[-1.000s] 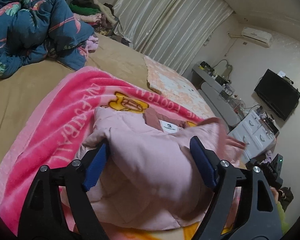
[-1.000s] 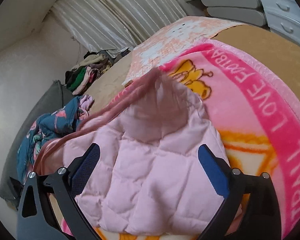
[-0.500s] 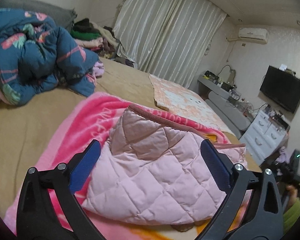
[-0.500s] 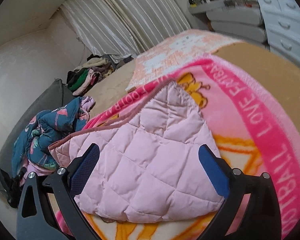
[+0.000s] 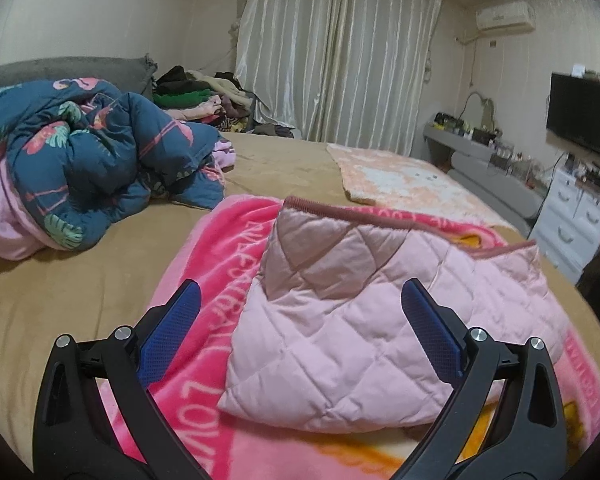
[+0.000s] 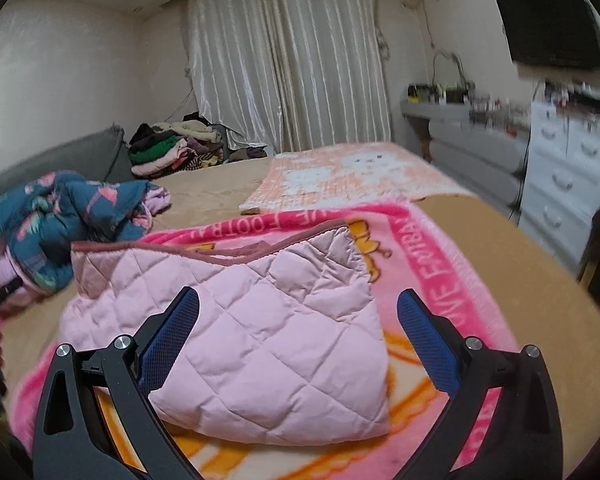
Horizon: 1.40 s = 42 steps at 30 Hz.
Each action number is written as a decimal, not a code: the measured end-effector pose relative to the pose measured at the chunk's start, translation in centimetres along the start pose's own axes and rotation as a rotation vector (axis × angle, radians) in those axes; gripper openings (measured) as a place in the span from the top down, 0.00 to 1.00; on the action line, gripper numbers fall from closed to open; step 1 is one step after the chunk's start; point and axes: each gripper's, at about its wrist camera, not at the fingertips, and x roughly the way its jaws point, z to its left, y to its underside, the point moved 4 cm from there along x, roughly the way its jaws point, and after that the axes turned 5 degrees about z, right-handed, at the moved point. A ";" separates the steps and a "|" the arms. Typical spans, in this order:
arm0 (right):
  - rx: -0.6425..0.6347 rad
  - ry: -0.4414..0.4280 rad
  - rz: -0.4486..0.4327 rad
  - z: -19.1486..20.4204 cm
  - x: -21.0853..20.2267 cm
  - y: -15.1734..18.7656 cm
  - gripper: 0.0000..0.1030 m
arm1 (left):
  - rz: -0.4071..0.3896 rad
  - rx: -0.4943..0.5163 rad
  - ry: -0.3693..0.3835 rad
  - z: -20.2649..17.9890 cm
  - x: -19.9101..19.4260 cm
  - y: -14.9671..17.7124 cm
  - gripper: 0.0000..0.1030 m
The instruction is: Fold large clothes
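We see a bedroom with pale walls (image 5: 100, 12) and long, shiny cream curtains (image 5: 340, 60) covering the far side. A wide bed (image 5: 284, 160) with a tan sheet fills the middle, a grey headboard (image 5: 60, 70) at its left. High on the right wall hangs an air conditioner (image 5: 505, 16), with a dark television (image 5: 584, 116) below it. Beneath that stand a grey cluttered shelf (image 5: 460, 144) and a white chest of drawers (image 6: 564, 184). The light is dim, warm and even.

Folded pink quilted garment (image 5: 364, 320), dusty-rose trimmed edge up, flat on the bright pink blanket (image 5: 220, 248).
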 end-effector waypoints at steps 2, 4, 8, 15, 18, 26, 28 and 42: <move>-0.025 0.010 0.000 0.2 0.0 0.5 0.04 | 0.014 0.016 -0.011 -0.2 0.2 0.5 0.09; -0.039 0.015 0.009 0.3 0.2 1.1 0.04 | 0.028 0.033 -0.020 -0.4 0.5 1.1 0.09; -0.035 0.023 0.039 -0.1 0.8 2.5 0.04 | 0.063 0.063 -0.033 -0.8 1.3 2.1 0.09; -0.011 0.047 0.121 -1.5 3.5 5.0 0.04 | 0.155 0.063 -0.035 -0.5 4.4 4.4 0.09; 0.003 0.058 0.162 -2.3 5.0 6.0 0.04 | 0.195 0.051 -0.041 0.3 6.0 5.3 0.09; -0.010 0.083 0.250 -3.9 9.7 7.7 0.04 | 0.285 0.005 -0.037 2.1 9.5 7.1 0.09; -0.015 0.079 0.266 -4.3 10.7 8.0 0.04 | 0.299 -0.013 -0.019 2.4 10.3 7.4 0.09; 0.014 -0.023 0.256 -4.3 14.6 8.2 0.25 | 0.313 -0.043 0.039 2.6 13.1 8.1 0.08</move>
